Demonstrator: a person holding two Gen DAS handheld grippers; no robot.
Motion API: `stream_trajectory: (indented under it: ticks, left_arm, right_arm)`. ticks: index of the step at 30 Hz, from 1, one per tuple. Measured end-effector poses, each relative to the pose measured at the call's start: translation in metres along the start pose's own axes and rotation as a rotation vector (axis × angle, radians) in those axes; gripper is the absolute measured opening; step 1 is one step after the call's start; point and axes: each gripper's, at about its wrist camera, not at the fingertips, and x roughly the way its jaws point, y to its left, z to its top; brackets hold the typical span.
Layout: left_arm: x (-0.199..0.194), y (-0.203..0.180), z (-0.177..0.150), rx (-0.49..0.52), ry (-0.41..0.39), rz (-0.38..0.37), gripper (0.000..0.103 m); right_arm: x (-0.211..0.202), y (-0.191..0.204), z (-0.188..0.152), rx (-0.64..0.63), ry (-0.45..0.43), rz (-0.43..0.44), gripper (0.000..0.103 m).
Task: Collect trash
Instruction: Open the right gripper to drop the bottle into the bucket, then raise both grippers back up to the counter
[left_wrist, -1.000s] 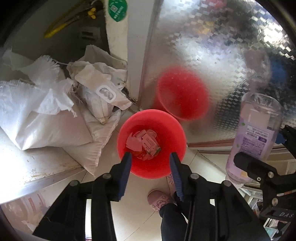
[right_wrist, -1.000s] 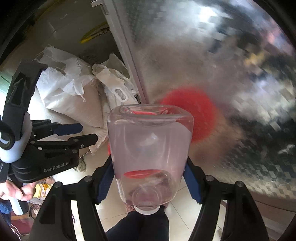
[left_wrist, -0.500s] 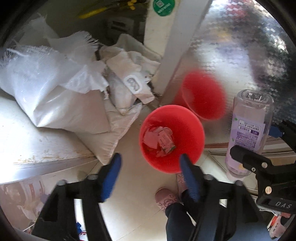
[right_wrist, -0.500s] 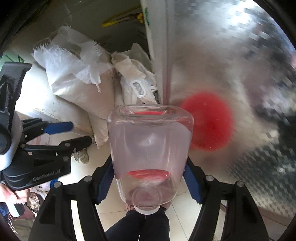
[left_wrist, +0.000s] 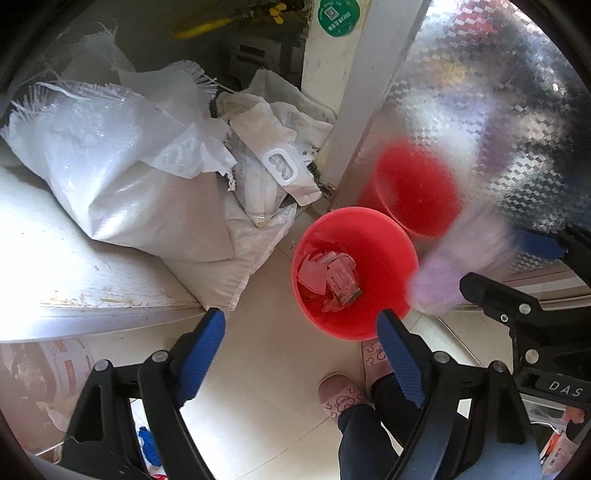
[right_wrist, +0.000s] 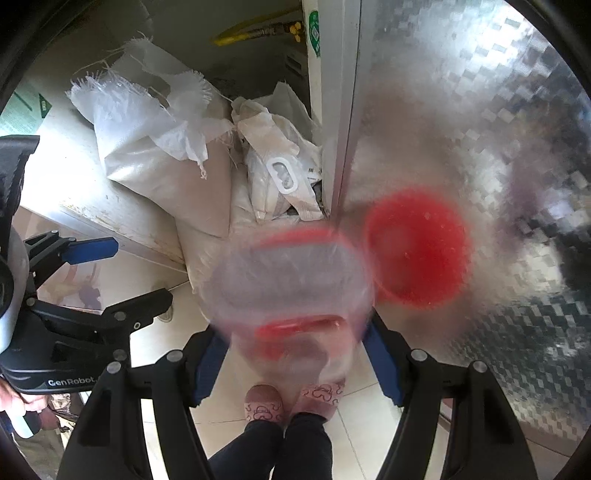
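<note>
Below, red bin (left_wrist: 391, 258) holds scraps (left_wrist: 328, 277); right fingers (right_wrist: 207, 362) pinch bottle (right_wrist: 291, 291), left fingers (left_wrist: 201, 350) opening, empty.

A: Bin (left_wrist: 391, 258) — solid red. Scraps inside (left_wrist: 328, 277) pale pink and white.

B: Panel (left_wrist: 498, 122) behind it, silver, small checker weave, carrying a blurred red reflection. Bottle (right_wrist: 295, 291)?

A: Clear with a lilac tint, red showing through it. Sacks (left_wrist: 122, 184) are white woven, frayed at the edges.

B: Left tool (left_wrist: 301, 345) black with blue pads; right tool (right_wrist: 295, 365) the same. Slippers (right_wrist: 264, 404) are dusty pink with dark outline doodles. Floor (left_wrist: 258, 369) cream tile. Round sticker (left_wrist: 338, 16) green.
</note>
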Motion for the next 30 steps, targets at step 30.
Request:
stream_trajectory:
  ticks: [30]
  left_arm:
    - [-0.328, -0.020, 0.005, -0.006, -0.252, 0.010, 0.083]
  right_arm:
    - [-0.294, 0.043, 0.017, -0.025, -0.248, -0.077, 0.079]
